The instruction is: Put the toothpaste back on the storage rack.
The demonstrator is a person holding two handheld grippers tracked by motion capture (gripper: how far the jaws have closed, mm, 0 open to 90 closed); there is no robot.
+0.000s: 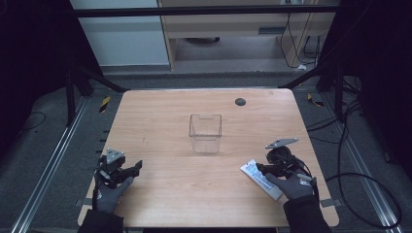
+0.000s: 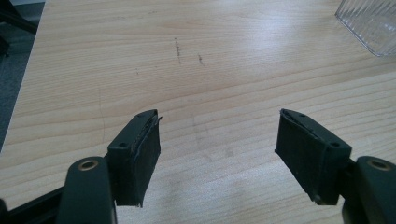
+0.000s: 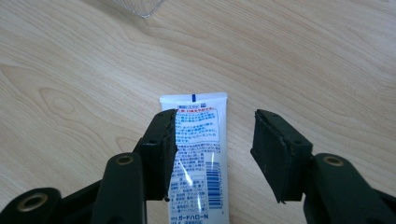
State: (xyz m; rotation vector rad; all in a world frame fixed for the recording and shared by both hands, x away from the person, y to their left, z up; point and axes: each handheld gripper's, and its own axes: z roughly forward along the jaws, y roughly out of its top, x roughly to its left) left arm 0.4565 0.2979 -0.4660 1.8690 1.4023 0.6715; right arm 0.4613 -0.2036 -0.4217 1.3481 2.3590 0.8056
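I see the white flat tube (image 3: pixel 201 158), glossy w/ blue print, lying on the pale wood-grain table (image 1: pixel 165 121) near its right front edge, between my right gripper (image 3: pixel 212 149) jaws, spread apart. Left gripper (image 2: pixel 217 156) jaws wide apart over bare wood. Clear ribbed plastic box (image 1: pixel 205 132) sits mid-table.

The tube (image 3: pixel 198 158) runs off the bottom edge of the right gripper view, its left side hidden behind one jaw, and the clear container (image 2: pixel 371 23) is cropped at the top right corner of the left gripper view.
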